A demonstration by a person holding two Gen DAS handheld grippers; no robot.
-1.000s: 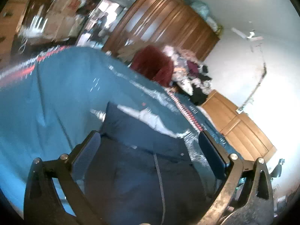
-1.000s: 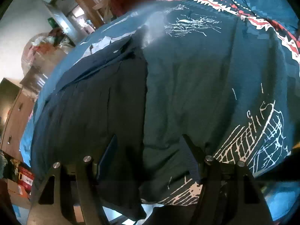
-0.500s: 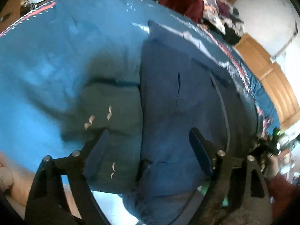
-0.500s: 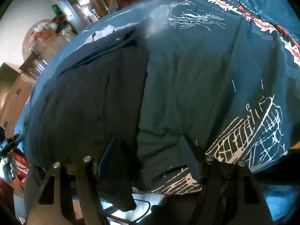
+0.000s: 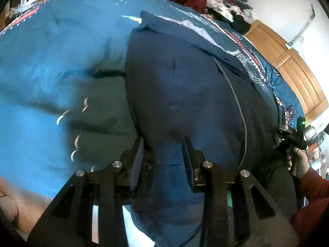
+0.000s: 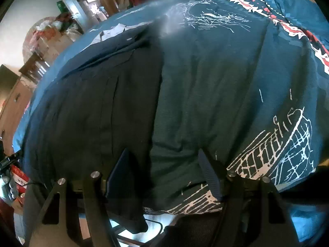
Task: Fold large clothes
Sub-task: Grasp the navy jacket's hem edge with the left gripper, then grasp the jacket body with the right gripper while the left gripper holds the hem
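Your left claw has its jaws narrowed on the near hem of the dark navy cloth garment, which lies on the teal patterned bedspread. Your right claw is spread wide; close it carelessly and you'll pinch bedspread too.

Left gripper, lower centre: jaws narrowed on the near edge of a navy garment spread over a teal bedspread. Far right: a hand holding the other gripper. Upper right: wooden wardrobe.
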